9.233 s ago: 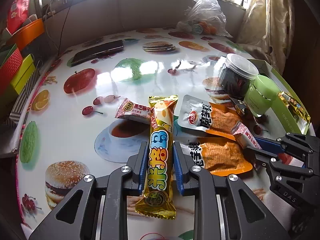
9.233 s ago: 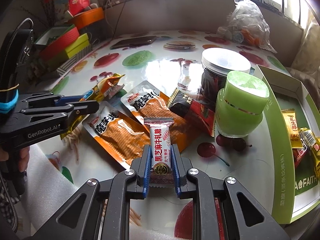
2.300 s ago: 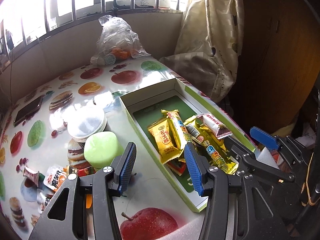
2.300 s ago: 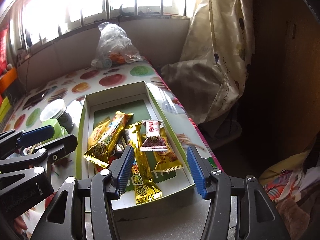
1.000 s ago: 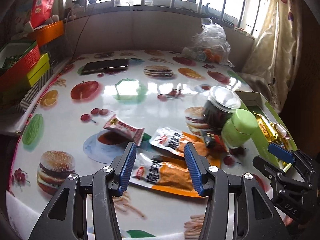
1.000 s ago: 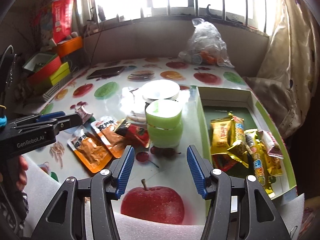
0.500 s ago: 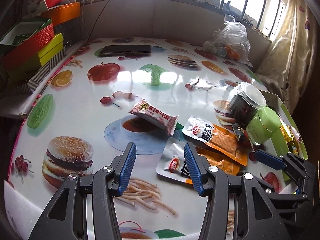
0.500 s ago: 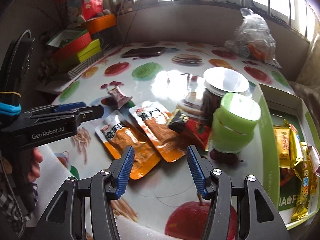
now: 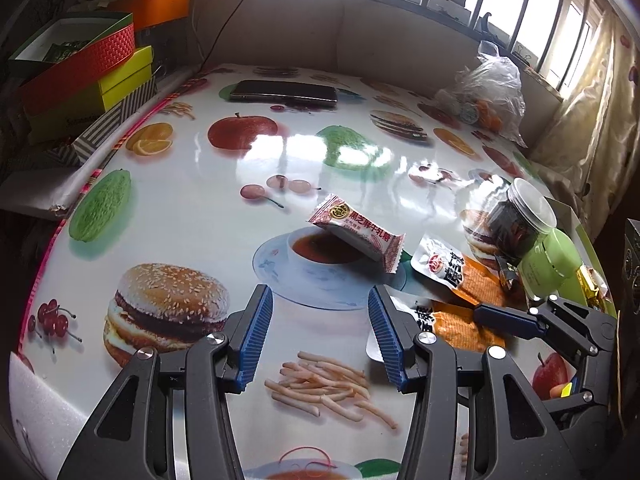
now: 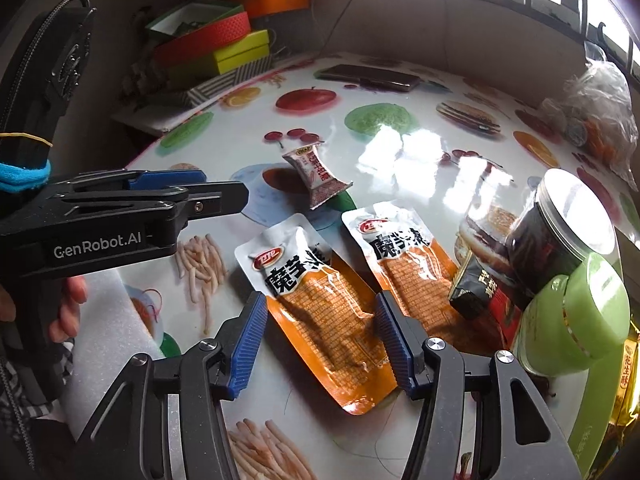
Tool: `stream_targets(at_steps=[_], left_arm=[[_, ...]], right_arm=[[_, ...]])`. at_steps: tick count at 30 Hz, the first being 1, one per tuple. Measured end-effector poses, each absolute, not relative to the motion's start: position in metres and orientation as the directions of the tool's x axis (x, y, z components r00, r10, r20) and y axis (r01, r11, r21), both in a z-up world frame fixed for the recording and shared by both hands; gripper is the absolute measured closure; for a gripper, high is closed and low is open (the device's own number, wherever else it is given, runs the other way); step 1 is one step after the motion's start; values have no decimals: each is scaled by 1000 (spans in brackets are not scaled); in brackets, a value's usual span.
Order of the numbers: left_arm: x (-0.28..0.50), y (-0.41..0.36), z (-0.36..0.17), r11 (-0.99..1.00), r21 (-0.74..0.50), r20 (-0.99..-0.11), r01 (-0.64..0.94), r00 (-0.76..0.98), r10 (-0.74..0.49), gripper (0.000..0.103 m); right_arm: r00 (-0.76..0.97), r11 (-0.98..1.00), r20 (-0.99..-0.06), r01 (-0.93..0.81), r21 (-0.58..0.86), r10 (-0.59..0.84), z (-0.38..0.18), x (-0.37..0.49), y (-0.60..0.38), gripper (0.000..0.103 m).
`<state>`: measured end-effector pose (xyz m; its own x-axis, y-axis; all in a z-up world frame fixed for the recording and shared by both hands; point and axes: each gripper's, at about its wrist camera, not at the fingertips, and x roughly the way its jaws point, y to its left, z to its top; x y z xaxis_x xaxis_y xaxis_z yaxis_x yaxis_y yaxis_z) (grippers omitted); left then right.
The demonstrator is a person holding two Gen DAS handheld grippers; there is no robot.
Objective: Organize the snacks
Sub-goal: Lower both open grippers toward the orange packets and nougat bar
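Observation:
A small red-and-white candy packet (image 9: pixel 357 236) lies on the printed tablecloth just ahead of my open, empty left gripper (image 9: pixel 318 338); it also shows in the right wrist view (image 10: pixel 315 173). Two orange-and-silver snack pouches lie side by side: the left pouch (image 10: pixel 316 306) sits between the open jaws of my empty right gripper (image 10: pixel 320 350), the right pouch (image 10: pixel 412 272) beside it. A black-and-red snack packet (image 10: pixel 476 286) leans against the jars.
A dark jar with a clear lid (image 10: pixel 556 232) and a green jar (image 10: pixel 580 312) stand at the right. Gold snacks (image 10: pixel 628 372) show at the far right edge. A phone (image 9: pixel 284 91), stacked boxes (image 9: pixel 84 68) and a plastic bag (image 9: pixel 488 92) lie at the back.
Both grippers have swung left and dropped closer to the table. The candy packet and the pouches now loom nearer. Both grippers stay open.

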<state>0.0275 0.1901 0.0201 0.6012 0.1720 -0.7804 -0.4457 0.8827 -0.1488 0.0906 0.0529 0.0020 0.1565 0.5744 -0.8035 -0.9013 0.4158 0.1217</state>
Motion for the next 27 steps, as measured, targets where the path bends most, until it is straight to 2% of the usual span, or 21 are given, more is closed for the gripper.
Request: stream_targets(at_steps=[2, 7, 12, 20, 21, 22, 23, 25, 27], left_arm=[[27, 193, 19, 880, -156, -780, -448, 603, 169, 52], [27, 198, 17, 875, -165, -783, -455, 600, 164, 52], [28, 201, 15, 873, -171, -786, -456, 597, 158, 52], [26, 207, 15, 870, -176, -785, -460, 599, 158, 52], [26, 208, 15, 870, -177, -785, -461, 600, 158, 52], [26, 208, 15, 869, -179, -785, -462, 600, 157, 52], [25, 209, 15, 868, -180, -785, -464, 599, 157, 52], [25, 209, 15, 867, -180, -786, -464, 598, 157, 52], [25, 208, 15, 868, -180, -785, -463, 599, 158, 52]], right_arm=[[127, 392, -812, -910, 133, 570, 0, 92, 56, 41], [116, 342, -829, -935, 95, 546, 0, 92, 61, 40], [154, 271, -849, -962, -13, 506, -3, 80, 71, 37], [154, 313, -858, -950, 9, 490, -4, 85, 76, 37], [164, 326, -855, -945, 6, 492, -4, 85, 75, 38], [173, 338, -852, -941, 5, 494, -4, 85, 76, 42], [178, 345, -849, -938, 6, 497, -3, 85, 76, 51], [182, 348, -848, -937, 3, 498, -2, 84, 76, 59], [193, 355, -845, -935, -5, 498, -2, 82, 75, 62]])
